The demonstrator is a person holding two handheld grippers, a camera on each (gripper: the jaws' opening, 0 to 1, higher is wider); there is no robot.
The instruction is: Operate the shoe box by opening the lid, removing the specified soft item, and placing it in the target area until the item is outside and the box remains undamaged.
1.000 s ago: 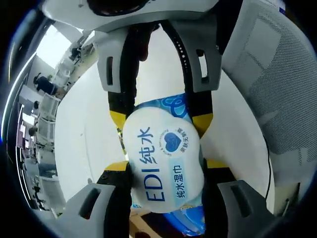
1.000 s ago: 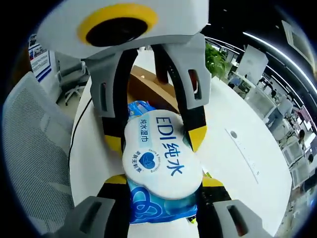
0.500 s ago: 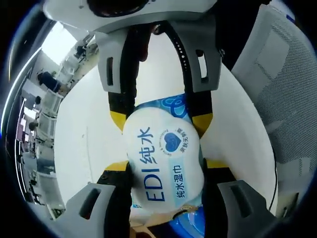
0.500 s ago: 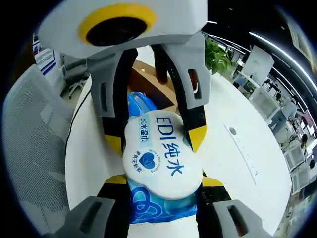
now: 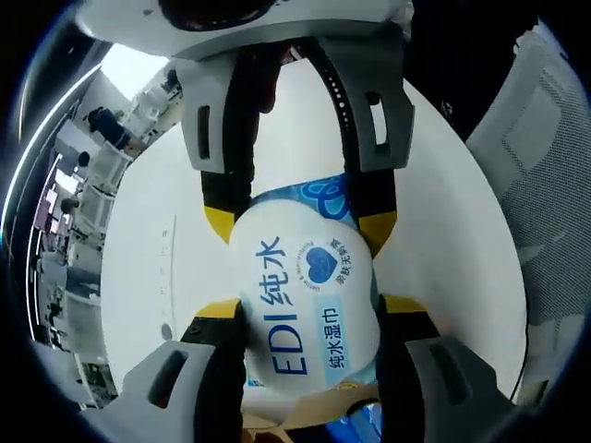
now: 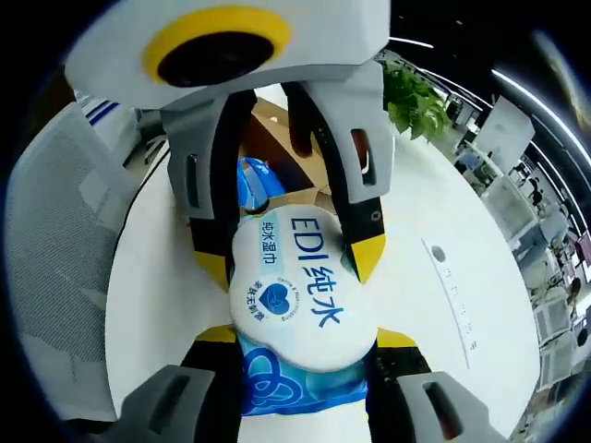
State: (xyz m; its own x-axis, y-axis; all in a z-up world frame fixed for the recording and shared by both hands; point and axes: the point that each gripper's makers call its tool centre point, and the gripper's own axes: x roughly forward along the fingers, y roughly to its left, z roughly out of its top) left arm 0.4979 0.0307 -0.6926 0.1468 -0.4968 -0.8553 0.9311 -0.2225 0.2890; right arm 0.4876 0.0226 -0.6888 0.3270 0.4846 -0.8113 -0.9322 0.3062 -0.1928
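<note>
A soft pack of wet wipes (image 5: pixel 305 305), blue with a white lid printed "EDI", is held in the air between both grippers. In the left gripper view, my left gripper (image 5: pixel 309 318) rises from below, shut on the pack's near end. My right gripper (image 5: pixel 300 221) comes from the top, shut on the far end. The right gripper view shows the same pack (image 6: pixel 300 295) with my right gripper (image 6: pixel 305 337) shut on it from below and the left gripper (image 6: pixel 291 263) from above. Behind it stands the brown shoe box (image 6: pixel 268 138), with a second blue pack (image 6: pixel 254 180) by it.
A white round table (image 6: pixel 434 305) lies under the pack. A grey mesh chair (image 6: pixel 55 249) stands at its edge, also the chair (image 5: pixel 536 157). A green plant (image 6: pixel 416 97) and office desks (image 5: pixel 83 194) lie beyond.
Both views have swung, so the background has shifted. The pack stays gripped the same way by both grippers. More of the table and less of the chair shows now.
</note>
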